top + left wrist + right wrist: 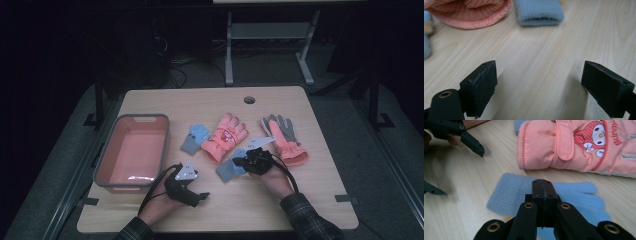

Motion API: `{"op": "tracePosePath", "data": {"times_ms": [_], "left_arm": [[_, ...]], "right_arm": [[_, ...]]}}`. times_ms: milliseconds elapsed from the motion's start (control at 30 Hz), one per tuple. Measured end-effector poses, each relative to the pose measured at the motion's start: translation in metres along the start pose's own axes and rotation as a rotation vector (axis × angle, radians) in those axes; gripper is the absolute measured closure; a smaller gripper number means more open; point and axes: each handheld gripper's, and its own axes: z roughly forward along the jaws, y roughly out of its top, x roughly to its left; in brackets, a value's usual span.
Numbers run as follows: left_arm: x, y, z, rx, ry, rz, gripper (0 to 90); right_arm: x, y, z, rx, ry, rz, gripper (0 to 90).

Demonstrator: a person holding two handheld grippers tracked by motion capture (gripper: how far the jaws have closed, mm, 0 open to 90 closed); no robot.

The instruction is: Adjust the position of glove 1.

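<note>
Under the right gripper (542, 185), jaws closed, apparently empty, blue glove (509, 192).

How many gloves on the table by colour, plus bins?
Orange gloves: 2 — one with a cartoon print, one with grey fingers
Blue knit gloves: 2 — one by the bin, one under the right gripper
Orange bin: 1
Total: 5

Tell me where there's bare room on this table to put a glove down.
Free: the back strip of the wooden table behind the gloves, and the right edge past the orange-and-grey glove. Crowded: the middle, around the pink padded glove and both grippers.
</note>
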Motion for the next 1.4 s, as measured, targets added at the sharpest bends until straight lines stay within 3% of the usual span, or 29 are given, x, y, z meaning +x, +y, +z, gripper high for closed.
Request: {"op": "tracePosePath", "data": {"times_ms": [467, 933, 1400], "left_arm": [[0.0, 0.0, 0.0, -0.001, 0.001, 0.001, 12.6], [-0.001, -0.001, 0.0, -0.008, 0.003, -0.002, 12.6], [0.0, -0.001, -0.001, 0.003, 0.0, 0.002, 12.6]], "right_arm": [[0.0, -0.002, 0.029, 0.055, 0.013, -0.008, 90.0], [0.004, -0.016, 0.011, 0.088, 0.043, -0.042, 90.0], [0.023, -0.039, -0.015, 0.111, 0.095, -0.078, 90.0]]}}
